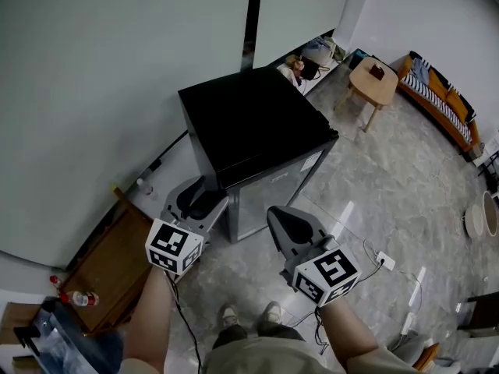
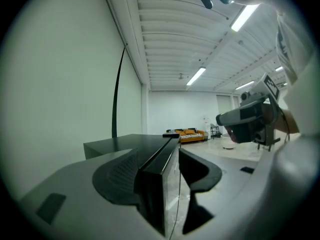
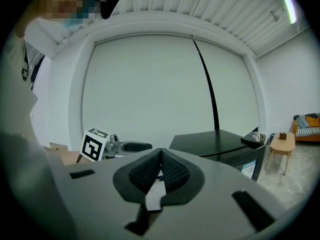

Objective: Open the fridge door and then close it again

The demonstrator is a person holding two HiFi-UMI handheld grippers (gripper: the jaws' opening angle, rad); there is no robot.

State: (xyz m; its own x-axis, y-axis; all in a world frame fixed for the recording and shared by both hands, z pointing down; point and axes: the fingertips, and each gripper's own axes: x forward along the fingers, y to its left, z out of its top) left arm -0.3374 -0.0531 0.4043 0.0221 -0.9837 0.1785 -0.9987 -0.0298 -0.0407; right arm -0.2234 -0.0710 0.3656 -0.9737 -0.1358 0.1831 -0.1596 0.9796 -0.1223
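At the small black fridge's (image 1: 253, 123) front corner, my level left gripper (image 1: 201, 199) gapes astride the glass door's (image 2: 161, 176) edge, while my right gripper (image 1: 279, 218) hangs clenched and empty nearby.

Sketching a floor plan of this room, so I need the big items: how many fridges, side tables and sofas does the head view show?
Black mini fridge: 1
Small light wooden side table: 1
Orange sofa: 1
Total: 3

You have a pale wall (image 1: 117, 92) at 10 o'clock, grey marbled floor (image 1: 390, 193) at 4 o'clock, 1 small wooden table (image 1: 365, 86) near an orange sofa (image 1: 446, 106) at 2 o'clock, and long strip lights (image 2: 197, 75) overhead.
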